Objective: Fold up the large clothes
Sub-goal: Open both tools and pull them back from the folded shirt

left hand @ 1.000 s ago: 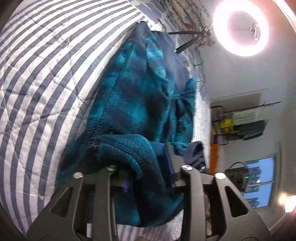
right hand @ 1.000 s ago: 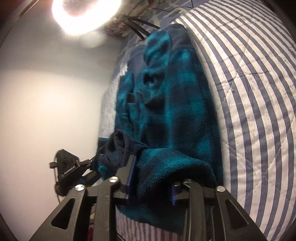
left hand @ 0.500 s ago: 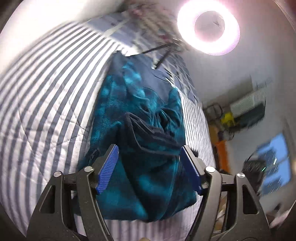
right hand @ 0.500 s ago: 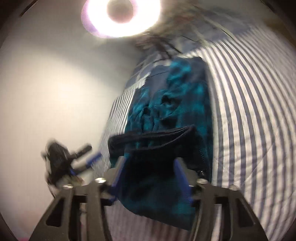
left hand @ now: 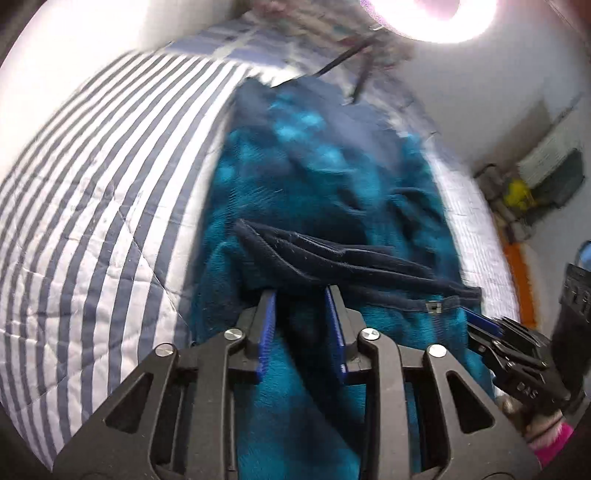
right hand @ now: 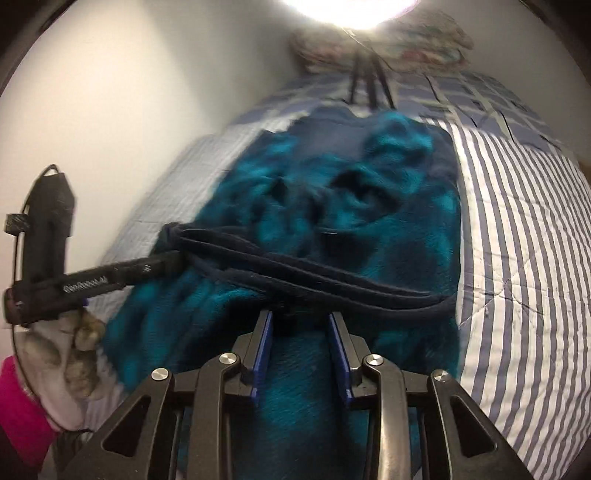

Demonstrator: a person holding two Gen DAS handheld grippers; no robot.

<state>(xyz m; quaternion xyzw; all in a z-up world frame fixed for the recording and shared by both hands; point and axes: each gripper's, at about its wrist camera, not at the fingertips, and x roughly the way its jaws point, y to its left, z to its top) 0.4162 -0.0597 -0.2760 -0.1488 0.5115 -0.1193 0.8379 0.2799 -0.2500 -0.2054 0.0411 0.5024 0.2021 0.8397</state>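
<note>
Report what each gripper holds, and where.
Both jaws just closed on the navy hem of the teal garment: left gripper at one end, right gripper at the other.

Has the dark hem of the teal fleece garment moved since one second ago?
Yes. The dark hem, bunched beside the left gripper then, now stretches across the garment, nearer the ring light.

left tongs [left hand: 302, 295]: matte black angular frame, triangular cut-outs, four silver round screws, blue pads [left hand: 268, 325] on inner faces | right tongs [right hand: 301, 319]: same black build, blue pads, silver screws | white lettering on a black finger | glove [right hand: 62, 354]: pale, grubby | sleeve [right hand: 18, 413]: bright pink
</note>
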